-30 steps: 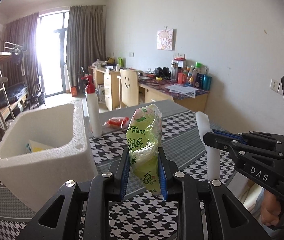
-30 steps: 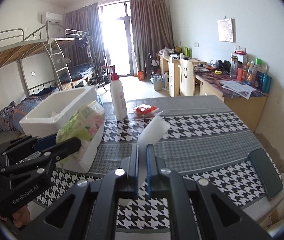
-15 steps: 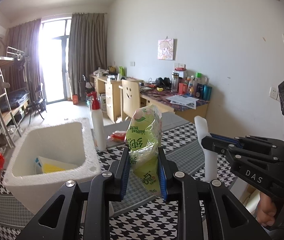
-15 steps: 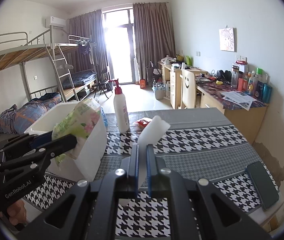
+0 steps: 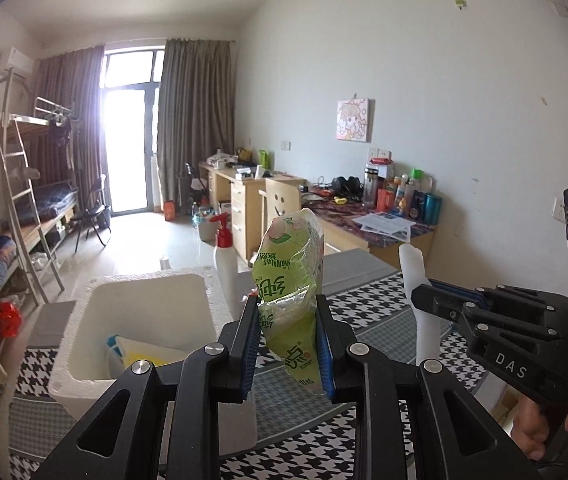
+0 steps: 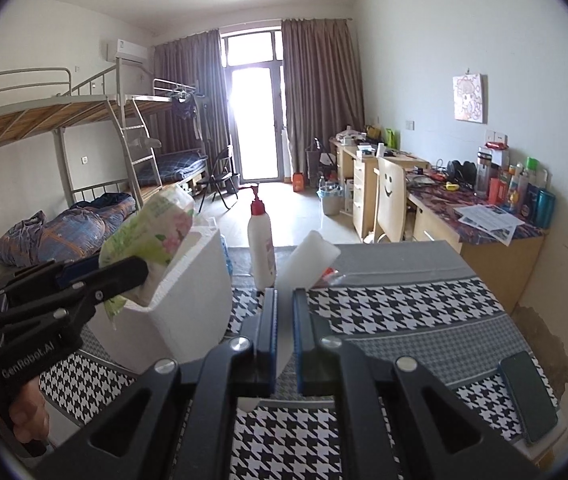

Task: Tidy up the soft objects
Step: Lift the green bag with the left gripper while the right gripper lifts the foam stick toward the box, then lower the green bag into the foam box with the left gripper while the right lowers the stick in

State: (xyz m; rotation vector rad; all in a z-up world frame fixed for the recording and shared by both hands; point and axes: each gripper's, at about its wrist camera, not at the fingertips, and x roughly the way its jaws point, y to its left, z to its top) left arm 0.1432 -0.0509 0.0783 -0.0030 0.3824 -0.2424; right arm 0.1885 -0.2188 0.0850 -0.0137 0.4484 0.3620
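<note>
My left gripper (image 5: 288, 334) is shut on a green tissue pack (image 5: 290, 280), which stands upright between the blue pads, above the table and just right of the white foam box (image 5: 139, 308). In the right wrist view the same pack (image 6: 151, 232) sticks out of the left gripper (image 6: 123, 272) beside the foam box (image 6: 191, 288). My right gripper (image 6: 285, 320) is shut on a thin white sponge (image 6: 308, 260) that rises from its pads. The left wrist view shows that sponge (image 5: 416, 276) held upright in the right gripper (image 5: 424, 300). A yellow item (image 5: 139, 354) lies inside the box.
A white pump bottle with a red top (image 6: 261, 244) stands behind the box, with a small red packet (image 6: 330, 272) near it. A dark phone (image 6: 528, 396) lies at the table's right corner (image 6: 556, 432). A desk, a chair and a bunk bed stand beyond the houndstooth table (image 6: 384, 312).
Both grippers have risen with their loads still held. The foam box now sits lower in both views and its inside shows more.
</note>
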